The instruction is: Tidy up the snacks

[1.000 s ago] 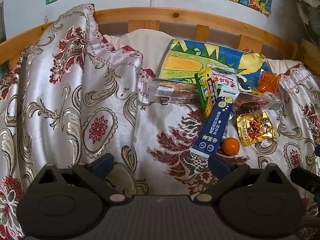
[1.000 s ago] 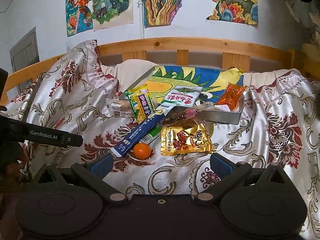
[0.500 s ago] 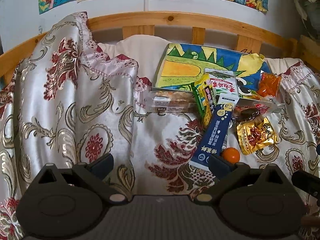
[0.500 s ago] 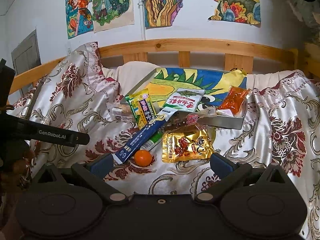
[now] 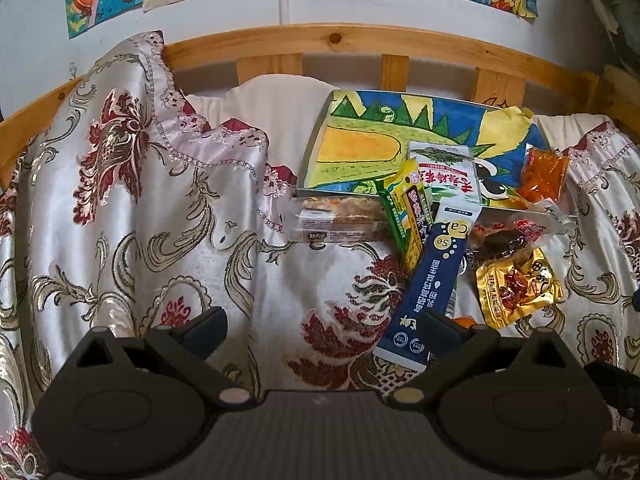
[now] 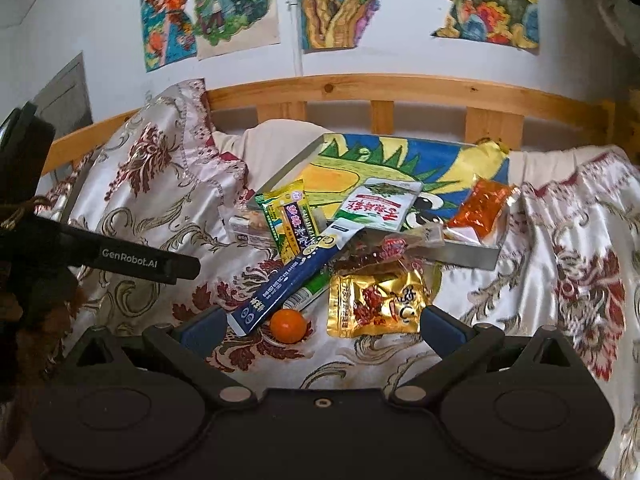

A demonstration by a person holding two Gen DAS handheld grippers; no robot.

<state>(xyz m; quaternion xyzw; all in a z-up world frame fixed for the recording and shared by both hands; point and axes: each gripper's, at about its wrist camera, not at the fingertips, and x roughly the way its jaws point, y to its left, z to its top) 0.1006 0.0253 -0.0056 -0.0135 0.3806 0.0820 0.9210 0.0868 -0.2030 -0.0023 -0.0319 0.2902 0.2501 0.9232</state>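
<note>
The snacks lie in a loose heap on a floral satin cloth [image 6: 160, 208] at the front edge of a shallow tin [image 6: 472, 254] lined with a bright drawing. A long navy stick pack [image 6: 288, 280] slants down from the tin rim, its lower end just beside a small orange ball [image 6: 288, 325]. Next to the ball lies a gold foil packet [image 6: 378, 304] printed in red. A yellow-green packet [image 6: 290, 220] and a white-green packet [image 6: 380, 204] lean on the tin's near rim, and an orange pouch [image 6: 482, 208] sits at its right corner. A clear-wrapped bar [image 5: 340, 220] lies left of the heap, and a clear red-printed wrapper [image 6: 392, 248] lies above the gold packet.

The right gripper [image 6: 320, 330] hangs over the cloth with jaws wide, empty, the ball and gold packet between the tips. The left gripper [image 5: 324, 332] is also spread wide and holds nothing; its right finger overlaps the stick pack's lower end in view, contact unclear.
</note>
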